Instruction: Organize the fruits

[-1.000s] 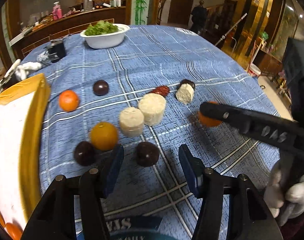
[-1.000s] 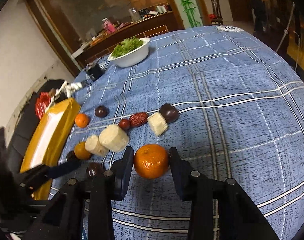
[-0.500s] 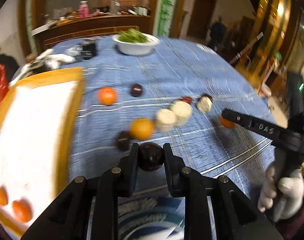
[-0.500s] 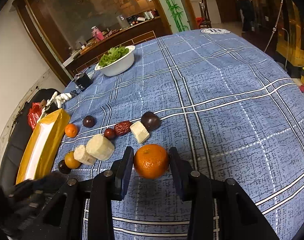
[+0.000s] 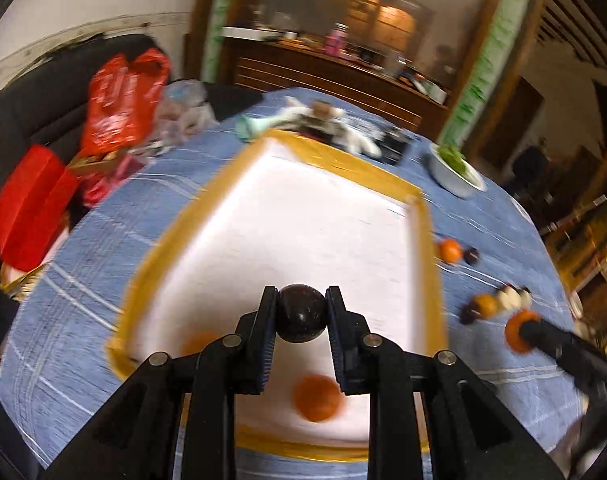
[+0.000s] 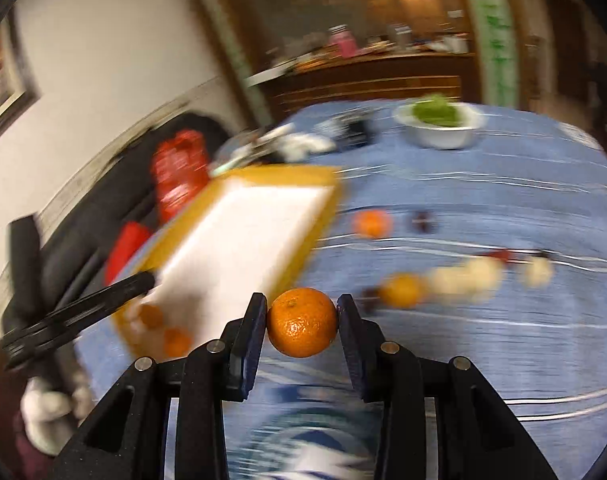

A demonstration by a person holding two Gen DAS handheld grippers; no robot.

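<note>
A dark round fruit (image 5: 302, 313) is clamped between the two pads of the left tongs (image 5: 302, 314), which are closed tightly on it; in the left wrist view it is held at the lower centre of the frame, above the white floor of the yellow-rimmed tray (image 5: 417, 216). Two blurred oranges (image 5: 318, 397) are seen lying in the tray below the held fruit, one partly hidden behind the left finger. The tray is set on the bench, which is covered with a blue checked cloth (image 5: 103, 232).

An orange mandarin (image 6: 302, 322) is gripped by the right tongs (image 6: 302, 324), whose pads are pressed against both its sides; in the right wrist view it is held at the lower centre, above the blue cloth and just right of the tray's near corner. In the left wrist view the same mandarin is seen at the right edge, at the tip of a dark finger.

The remaining fruit is spread on the cloth to the right of the tray: a single orange (image 6: 372, 223) with a small dark fruit (image 6: 423, 222) beside it, and lower down a blurred row made up of an orange fruit (image 6: 401, 290), pale pieces (image 6: 469, 276) and small dark or reddish fruits. A white bowl of greens (image 6: 441, 124) is seen at the upper right of the right wrist view. Red bags (image 5: 123, 96) are piled at the upper left of the left wrist view, off the bench edge. Both views are heavily blurred.
</note>
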